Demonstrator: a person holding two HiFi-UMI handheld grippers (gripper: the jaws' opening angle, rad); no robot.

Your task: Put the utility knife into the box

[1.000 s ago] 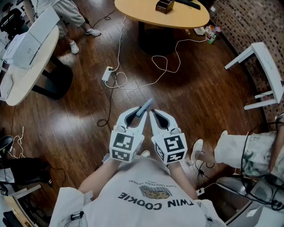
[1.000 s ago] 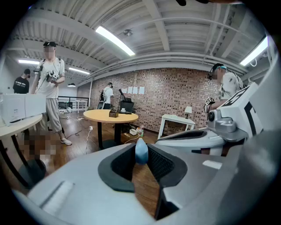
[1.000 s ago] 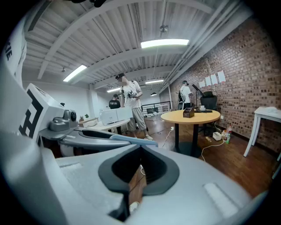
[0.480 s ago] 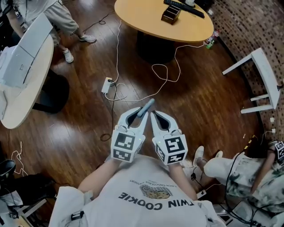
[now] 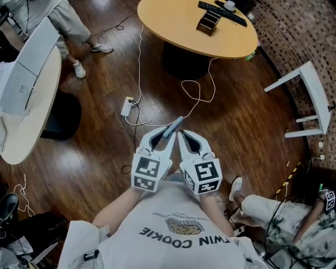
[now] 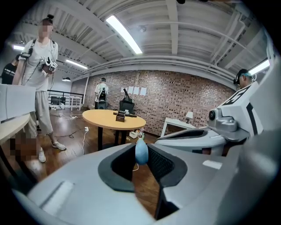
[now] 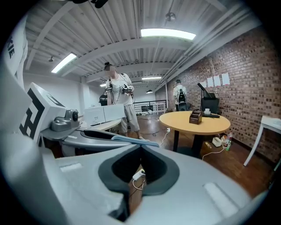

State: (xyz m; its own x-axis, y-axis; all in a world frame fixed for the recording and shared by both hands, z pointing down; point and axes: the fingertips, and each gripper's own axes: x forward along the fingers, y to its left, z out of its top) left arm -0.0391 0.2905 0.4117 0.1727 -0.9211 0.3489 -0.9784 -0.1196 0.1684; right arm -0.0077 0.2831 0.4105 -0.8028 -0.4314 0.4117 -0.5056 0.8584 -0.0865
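1. Utility knife (image 5: pixel 174 126), blue-grey, is pinched in the left tongs (image 5: pixel 165 136). Its end pokes out past their tips, in the air above the dark wooden floor (image 5: pixel 247 131) and well apart from the box (image 5: pixel 209 22).
2. Far left, a long white counter (image 5: pixel 31 126) carries white boxes (image 5: pixel 18 89). A person stands by its far end, with trouser legs and 2 pale sneakers (image 5: pixel 79 69) showing.
3. Left of centre, a white power strip (image 5: pixel 127 105) lies on the floor, and a white cable (image 5: pixel 140 63) runs from it toward the top of the head view.
4. The left tongs are clenched on the knife, whose blue body fills the gap at their tips in the left gripper view.
5. The right tongs (image 5: pixel 182 136) sit just beside the left pair and are clenched on nothing. Their tips meet, and floor shows through the oval opening behind them.
6. Up and to the right, a round wooden counter (image 5: pixel 178 26) carries the brown box, which has open compartments, with a long black object (image 5: pixel 220 11) just beside it.
7. Further right, a small white counter (image 5: pixel 310 79) stands near the brick wall (image 5: pixel 294 31).
8. Bottom right, another person's legs in pale trousers (image 5: pixel 278 210) show, with 1 white shoe (image 5: pixel 236 186) near the cables.
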